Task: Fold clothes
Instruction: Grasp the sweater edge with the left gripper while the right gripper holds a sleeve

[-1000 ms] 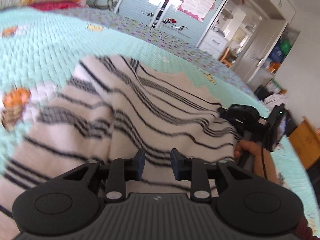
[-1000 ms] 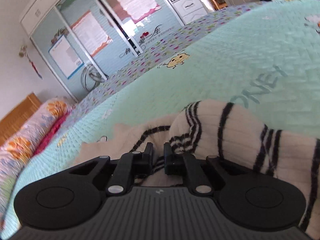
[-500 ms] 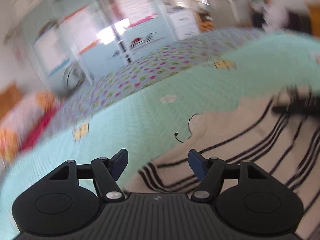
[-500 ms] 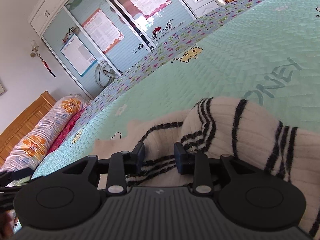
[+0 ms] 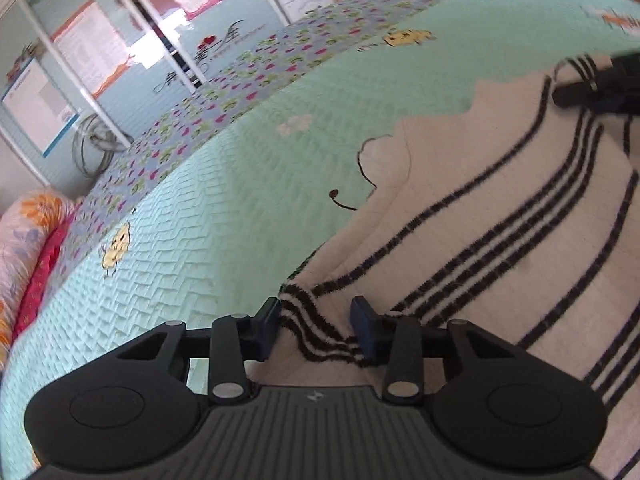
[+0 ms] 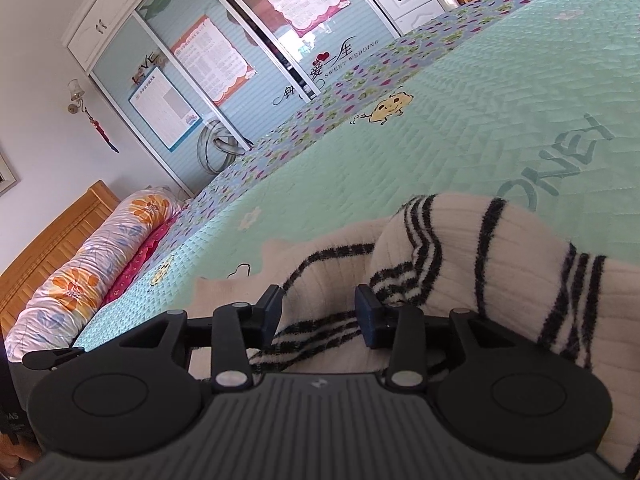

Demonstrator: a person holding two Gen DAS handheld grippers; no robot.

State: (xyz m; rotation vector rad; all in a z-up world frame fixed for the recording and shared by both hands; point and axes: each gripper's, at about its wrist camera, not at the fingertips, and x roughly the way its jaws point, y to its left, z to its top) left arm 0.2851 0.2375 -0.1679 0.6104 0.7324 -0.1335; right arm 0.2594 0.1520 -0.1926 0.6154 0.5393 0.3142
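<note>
On mint quilt, striped sweater, left gripper fingers closing astride hem, right gripper fingers parting

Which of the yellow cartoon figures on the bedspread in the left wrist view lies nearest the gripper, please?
The one at lower left, beside the floral border; the other lies far off, toward the dresser.

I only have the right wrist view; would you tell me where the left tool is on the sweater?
Observer: The left tool is at the sweater's striped near corner, with that edge between its jaws.
Operator: Thank you. Has it gripped?
Observer: Its jaws have just been closing; I cannot tell whether they pinch the fabric.
Operator: How does the cloth lie beyond it?
Observer: It is spread flat on the bedspread, with its stripes running away from the tool.
</note>
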